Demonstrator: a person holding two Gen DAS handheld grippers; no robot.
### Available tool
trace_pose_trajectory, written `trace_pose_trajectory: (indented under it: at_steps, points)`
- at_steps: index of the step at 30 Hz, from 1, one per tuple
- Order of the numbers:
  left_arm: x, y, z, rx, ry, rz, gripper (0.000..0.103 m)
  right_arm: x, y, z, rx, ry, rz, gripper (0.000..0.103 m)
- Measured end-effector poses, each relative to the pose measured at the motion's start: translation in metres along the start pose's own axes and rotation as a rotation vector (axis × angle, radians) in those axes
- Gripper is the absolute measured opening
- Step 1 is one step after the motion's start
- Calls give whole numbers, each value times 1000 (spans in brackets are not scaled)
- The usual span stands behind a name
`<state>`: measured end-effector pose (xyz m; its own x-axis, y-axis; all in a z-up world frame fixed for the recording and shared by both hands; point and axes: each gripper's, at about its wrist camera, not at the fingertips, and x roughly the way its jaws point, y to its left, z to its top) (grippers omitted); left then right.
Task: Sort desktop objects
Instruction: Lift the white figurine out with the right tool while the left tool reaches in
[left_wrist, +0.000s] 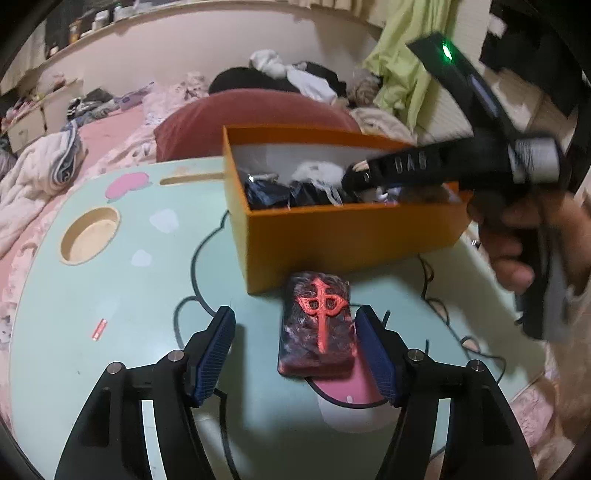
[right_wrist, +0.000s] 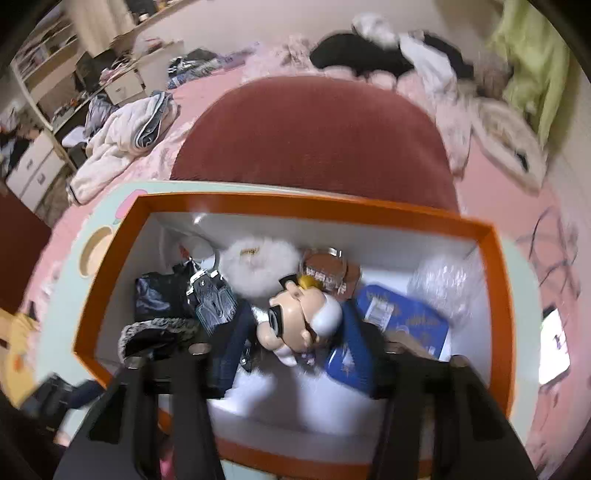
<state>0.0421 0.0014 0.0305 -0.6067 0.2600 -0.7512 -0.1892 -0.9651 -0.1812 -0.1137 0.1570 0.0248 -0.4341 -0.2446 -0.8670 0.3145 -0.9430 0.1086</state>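
Note:
A dark marbled block with a raised red character lies on the pale green table just in front of the orange box. My left gripper is open low over the table; the block lies between its blue pads, close to the right one. My right gripper hangs over the orange box, jaws open around a small cartoon figure with a white tuft; I cannot tell if the pads touch it. It also shows in the left wrist view.
The box holds a white fluffy ball, a blue pack, black crumpled items, bubble wrap. The table has a round cup recess and a small red stick. A dark red cushion and cluttered bed lie behind.

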Motion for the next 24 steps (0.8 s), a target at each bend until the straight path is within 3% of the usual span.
trace_pose_trajectory:
  at_steps: [3, 8, 10, 13, 15, 18, 20, 23, 24]
  points:
    - [-14, 11, 0, -27, -55, -32, 67, -19, -4, -9, 42, -79, 80, 37]
    - [-33, 24, 17, -15, -106, -33, 67, -82, -13, -40, 68, -358, 227, 37]
    - [-40, 26, 34, -14, -118, -57, 67, -100, -13, -58, 46, -395, 304, 37]
    - [-46, 18, 65, 20, -131, -77, 64, -103, 2, -78, -7, -335, 416, 37]
    - [-40, 7, 90, 66, -103, -98, 62, -98, 14, -93, -44, -286, 423, 37]
    - [-8, -12, 120, 139, 61, -147, 57, -72, 23, -113, -40, -186, 389, 37]
    - [12, -23, 131, 190, 129, -156, 56, -51, 20, -125, -15, -135, 355, 37]
    - [48, -36, 142, 255, 227, -123, 56, -41, 23, -133, -22, -132, 290, 39]
    - [64, -40, 143, 262, 267, -113, 56, -40, 23, -132, -29, -132, 276, 44]
